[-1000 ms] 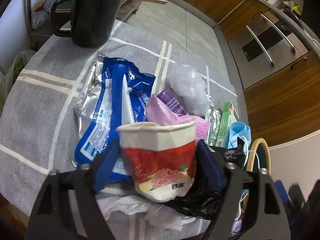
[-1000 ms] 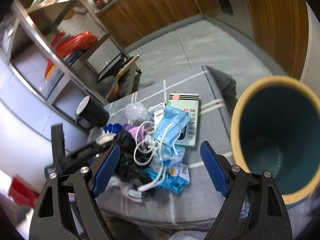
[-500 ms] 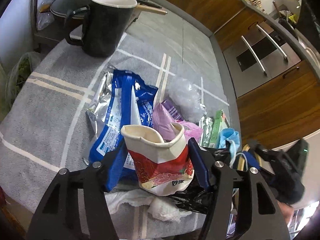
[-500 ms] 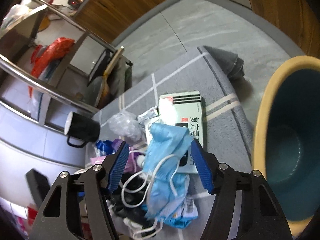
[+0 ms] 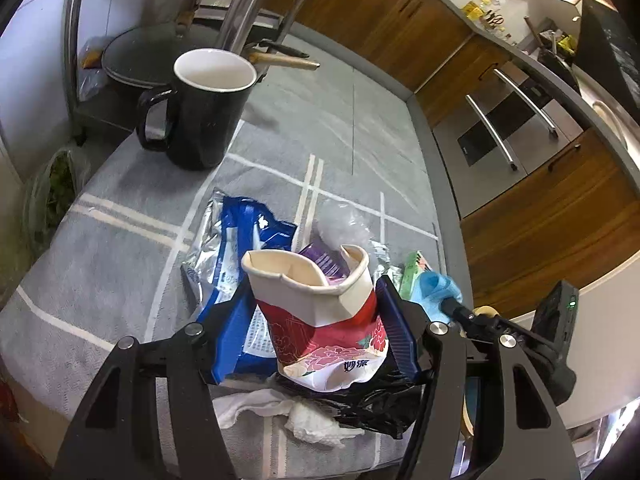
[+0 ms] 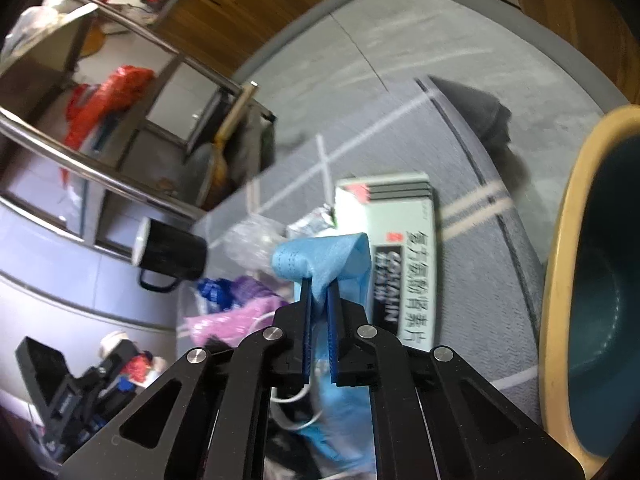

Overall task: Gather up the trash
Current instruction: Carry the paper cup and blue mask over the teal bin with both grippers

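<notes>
With the black mug (image 5: 204,112) as landmark at the far left of the grey checked cloth on the counter (image 5: 120,216), the trash lies in a heap nearer the camera and to the mug's right. First in that heap, just right of the mug and closer in, is a blue-and-silver snack wrapper (image 5: 236,240). Beyond it sits the red-and-white paper cup (image 5: 320,312), and the left gripper (image 5: 316,320) has its two blue pads pressed against the cup's sides, closed far enough to crumple the rim. White tissue (image 5: 296,412) and a black plastic bag (image 5: 372,396) lie under the cup. Farther right of the mug, the right gripper (image 6: 319,316) is closed almost fully, pinching a fold of the blue face mask (image 6: 324,258), which lies partly over a pale green medicine box (image 6: 400,248). Farthest right from the mug stands the teal bin with its tan rim (image 6: 560,264), beside the counter's edge. The step in hand looks like the grasp itself: both pieces are gripped but neither is over the bin. The next move likely calls for lifting each clear of the heap and carrying it right to the bin's mouth before letting go. The mask's loose ear loops (image 6: 296,400) may snag neighbouring scraps.
</notes>
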The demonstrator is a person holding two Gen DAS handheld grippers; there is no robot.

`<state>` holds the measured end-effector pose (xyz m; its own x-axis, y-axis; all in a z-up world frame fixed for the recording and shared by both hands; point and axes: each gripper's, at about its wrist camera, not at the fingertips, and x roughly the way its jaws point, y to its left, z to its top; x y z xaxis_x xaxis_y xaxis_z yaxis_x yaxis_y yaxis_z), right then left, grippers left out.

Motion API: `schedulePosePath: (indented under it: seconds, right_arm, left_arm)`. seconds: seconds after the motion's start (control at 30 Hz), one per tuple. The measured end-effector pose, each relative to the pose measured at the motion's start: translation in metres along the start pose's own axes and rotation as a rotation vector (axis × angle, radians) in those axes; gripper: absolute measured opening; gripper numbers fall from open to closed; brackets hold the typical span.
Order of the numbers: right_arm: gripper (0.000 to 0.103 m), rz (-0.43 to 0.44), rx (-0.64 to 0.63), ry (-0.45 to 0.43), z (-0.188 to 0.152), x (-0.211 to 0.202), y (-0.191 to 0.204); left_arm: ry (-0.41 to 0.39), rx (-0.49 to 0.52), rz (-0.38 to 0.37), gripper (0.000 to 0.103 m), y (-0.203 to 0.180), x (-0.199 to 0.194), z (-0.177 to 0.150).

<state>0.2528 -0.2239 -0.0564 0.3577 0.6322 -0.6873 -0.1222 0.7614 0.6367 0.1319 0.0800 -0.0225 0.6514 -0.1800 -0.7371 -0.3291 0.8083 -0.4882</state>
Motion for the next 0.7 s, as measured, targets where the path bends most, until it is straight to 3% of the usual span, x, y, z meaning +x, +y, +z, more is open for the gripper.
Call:
schedulePosePath:
  seconds: [0.23, 0.43, 0.7]
  right_arm:
    - [0.008, 0.077, -0.051, -0.045, 0.006, -0.022, 0.027]
    - [0.008, 0.016, -0.055, 0.006, -0.005, -0.011, 0.017]
    - [0.008, 0.046, -0.068, -0.026, -0.01, -0.028, 0.019]
  left_arm:
    - [-0.043, 0.04, -0.003, 0.06, -0.013, -0.011, 0.003]
    - [-0.04, 0.047, -0.013, 0.06, -0.016, -0.012, 0.001]
    - [-0.07, 0.068, -0.036, 0.06, -0.031, -0.018, 0.005]
